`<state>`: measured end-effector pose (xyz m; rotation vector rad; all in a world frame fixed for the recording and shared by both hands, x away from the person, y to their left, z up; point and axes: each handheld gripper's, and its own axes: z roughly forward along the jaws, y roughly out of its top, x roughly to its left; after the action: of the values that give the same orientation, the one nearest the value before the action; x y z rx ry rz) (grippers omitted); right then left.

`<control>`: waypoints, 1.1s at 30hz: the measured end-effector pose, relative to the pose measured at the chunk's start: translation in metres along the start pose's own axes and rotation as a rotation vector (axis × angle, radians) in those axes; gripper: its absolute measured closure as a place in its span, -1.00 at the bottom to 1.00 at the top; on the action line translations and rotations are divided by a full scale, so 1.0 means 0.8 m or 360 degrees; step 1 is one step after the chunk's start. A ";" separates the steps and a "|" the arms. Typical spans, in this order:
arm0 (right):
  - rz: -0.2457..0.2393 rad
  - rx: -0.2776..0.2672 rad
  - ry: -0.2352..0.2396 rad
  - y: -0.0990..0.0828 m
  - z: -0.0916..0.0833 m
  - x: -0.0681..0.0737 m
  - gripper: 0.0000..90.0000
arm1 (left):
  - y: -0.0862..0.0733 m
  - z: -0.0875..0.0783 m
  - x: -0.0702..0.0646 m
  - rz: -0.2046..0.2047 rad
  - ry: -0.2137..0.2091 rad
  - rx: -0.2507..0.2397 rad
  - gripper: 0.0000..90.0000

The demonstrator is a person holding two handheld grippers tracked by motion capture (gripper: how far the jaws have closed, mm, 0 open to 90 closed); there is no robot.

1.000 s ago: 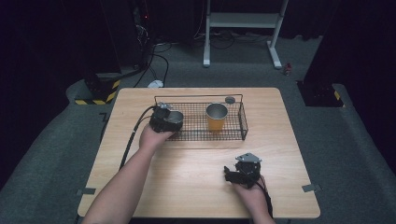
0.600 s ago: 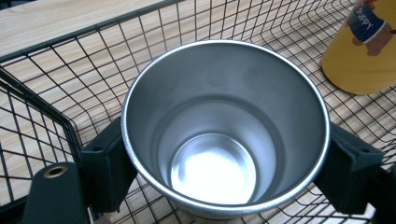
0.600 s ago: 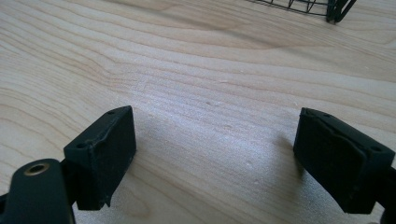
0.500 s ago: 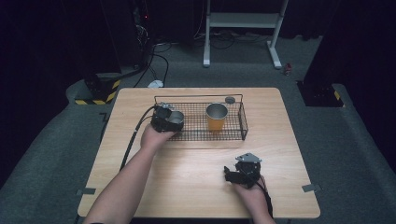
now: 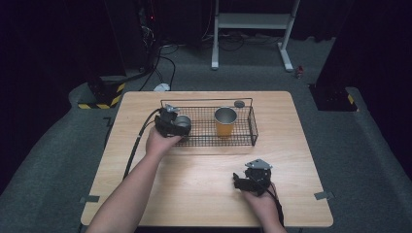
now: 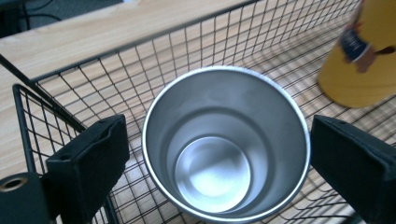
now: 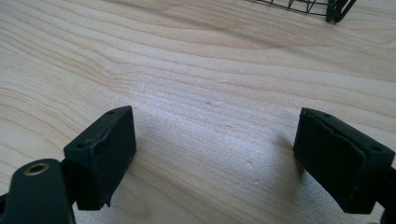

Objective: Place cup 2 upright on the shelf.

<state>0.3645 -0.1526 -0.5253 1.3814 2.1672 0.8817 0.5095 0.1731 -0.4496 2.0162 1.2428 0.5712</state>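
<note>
Wire basket (image 5: pixel 252 127): a black mesh tray with low walls on the wooden table (image 5: pixel 204 194); two cups stand in it.
Steel cup (image 6: pixel 226 144): in the basket's left end, straight ahead of the left gripper (image 5: pixel 171 122) and between its two jaws; it holds nothing, its bare bottom shining in the left gripper view.
Orange cup (image 5: pixel 225 121): near the basket's middle, beside the steel cup on the side away from the left gripper's hand; in the left gripper view it sits past the right-hand jaw. Its inside cannot be made out.
Steel cup, axis: upright, long axis vertical, mouth up and open toward the gripper's camera.
Left gripper: jaws have just been opening; they now stand apart on either side of the steel cup's rim, with a gap showing on each side, so the pads do not press on it.
Right gripper (image 5: pixel 252 177): rests low over bare tabletop, well apart from the basket, jaws spread wide with nothing between them.
Small dark disc (image 5: pixel 239 103): on the table just beyond the basket's far rail.
</note>
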 end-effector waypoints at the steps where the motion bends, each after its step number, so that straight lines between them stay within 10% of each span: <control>1: -0.0001 0.0000 0.0000 0.000 0.000 0.000 -0.71 | 0.000 -0.002 -0.001 -0.0007 -0.0006 -0.0007 -0.91; 33: -0.0002 -0.0001 -0.0001 0.000 0.000 0.000 -0.71 | -0.066 -0.084 0.016 -0.0066 -0.0149 -0.0166 -0.91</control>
<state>0.3644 -0.1527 -0.5254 1.3794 2.1670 0.8815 0.4386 0.2223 -0.4438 1.9045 1.1719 0.5053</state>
